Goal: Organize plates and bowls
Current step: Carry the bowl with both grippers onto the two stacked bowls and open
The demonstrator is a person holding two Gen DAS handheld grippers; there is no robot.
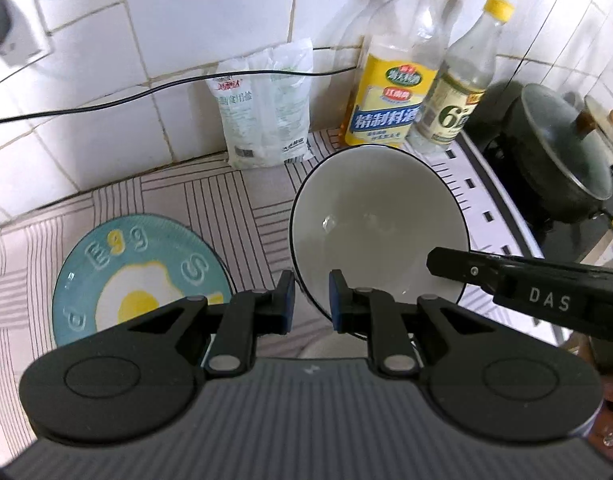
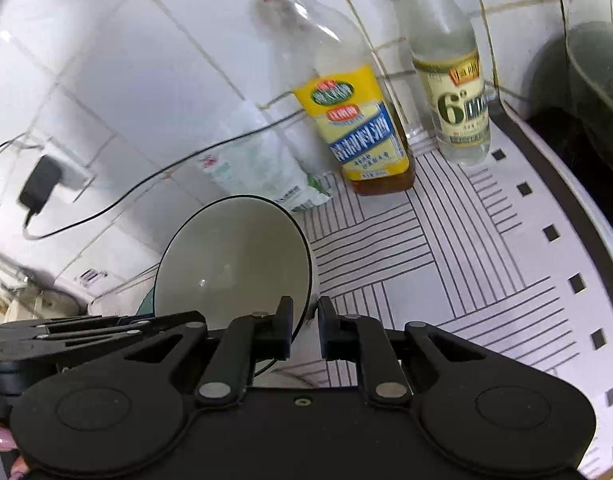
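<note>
A white bowl with a dark rim is held tilted above the counter. My left gripper is shut on its near-left rim. My right gripper is shut on the bowl's right rim; its arm shows in the left wrist view. A teal plate with a fried-egg print lies flat on the counter to the left of the bowl.
A salt bag, a yellow-labelled bottle and a clear bottle stand against the tiled wall. A dark lidded pot sits on the stove at right. A black cable runs along the wall.
</note>
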